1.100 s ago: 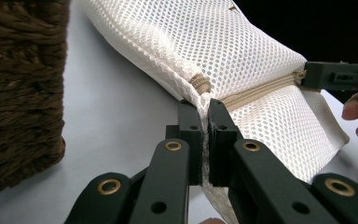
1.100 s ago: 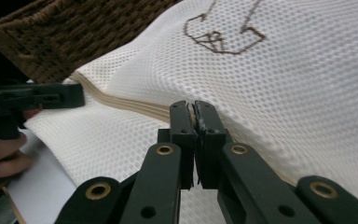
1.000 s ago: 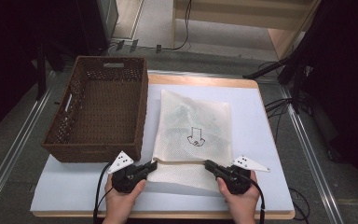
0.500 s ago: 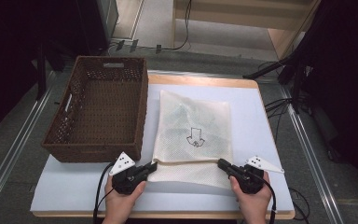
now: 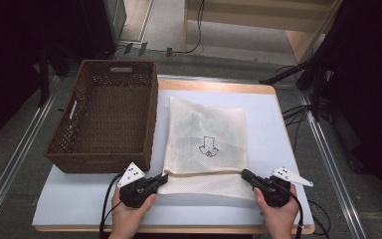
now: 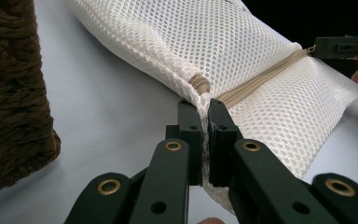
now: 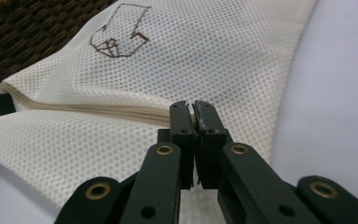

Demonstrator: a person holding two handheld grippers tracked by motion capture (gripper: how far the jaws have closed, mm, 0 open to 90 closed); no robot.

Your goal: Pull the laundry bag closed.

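White mesh laundry bag [image 5: 206, 144] lies flat on the pale blue-white table top [image 5: 273, 124], just right of the wicker basket [image 5: 104, 119]; bag is soft open-weave netting, roughly square, with a small dark outlined arrow-like drawing [image 5: 208, 147] printed near its middle; greenish contents show faintly through the mesh; near edge is folded toward the person, a beige zipper [image 6: 261, 79] running along that fold.

Basket is dark brown woven rattan, rectangular, deep, slot handle in the far wall; table has a light wooden edge.

Left gripper [image 5: 161, 179] at the bag's near-left corner; jaws pressed together, pinching the mesh at the zipper's end, where a beige knot-like stop sits right above the tips [image 6: 204, 103]; right gripper [image 5: 246, 175] at the near-right end of the fold; jaws also pressed together, nipping the zipper end, probably the pull, with a bit of white showing between the tips [image 7: 195, 112]. Hands [image 5: 129, 216] wrap the black matte gripper bodies; grey three-cornered plates on top.

Versus a second ago: right gripper has slid rightward along the zipper line, toward the bag's right edge; left gripper unchanged at its corner; bag body and basket unmoved.
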